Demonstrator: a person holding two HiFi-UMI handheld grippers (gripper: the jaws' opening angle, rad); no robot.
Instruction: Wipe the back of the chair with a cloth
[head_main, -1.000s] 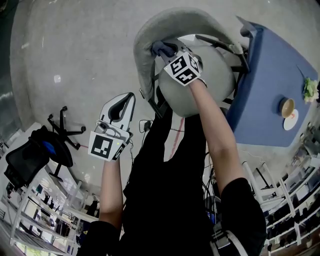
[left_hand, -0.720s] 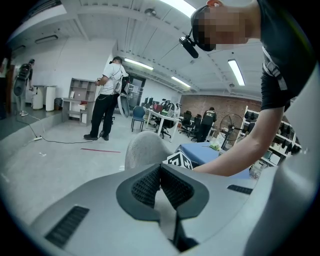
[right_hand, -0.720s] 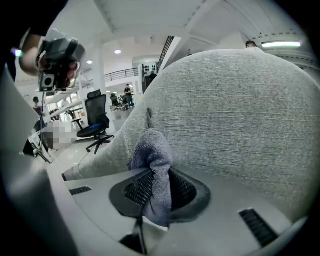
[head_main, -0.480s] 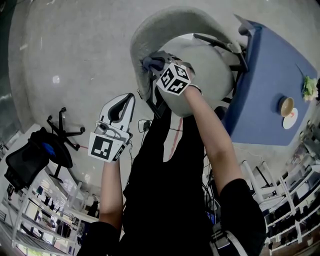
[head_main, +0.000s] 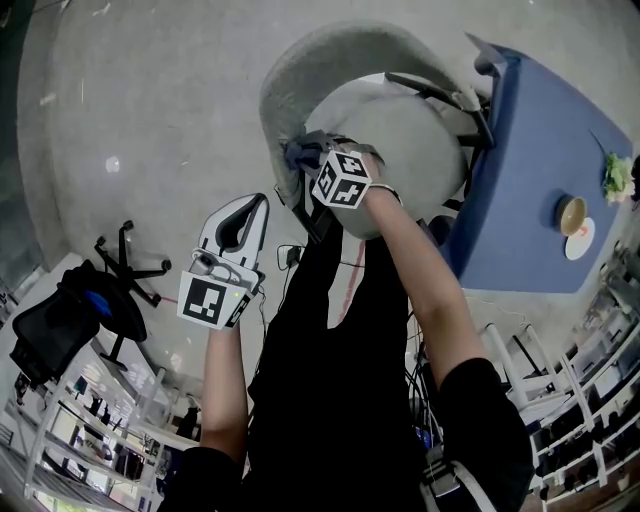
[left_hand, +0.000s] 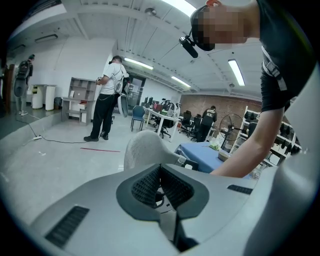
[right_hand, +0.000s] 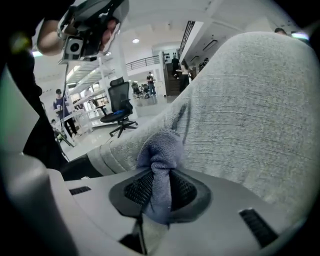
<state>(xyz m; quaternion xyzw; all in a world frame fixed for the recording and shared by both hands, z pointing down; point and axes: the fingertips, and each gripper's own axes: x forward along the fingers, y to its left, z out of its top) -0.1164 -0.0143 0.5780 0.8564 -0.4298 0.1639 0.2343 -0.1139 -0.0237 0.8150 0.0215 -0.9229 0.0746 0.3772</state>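
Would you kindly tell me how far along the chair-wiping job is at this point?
Done: the right gripper is shut on the blue-grey cloth, so the cloth is picked up. In hand: the cloth is pressed against the grey fabric chair back, while the left gripper is shut, empty and held aside. Left: nothing shows which parts are already wiped, so presumably much of the back remains.

Cloth (right_hand: 161, 150) in the right tool (right_hand: 159, 187), against the chair back (head_main: 330, 60); table (head_main: 540, 150) just right of it, perhaps in contact.
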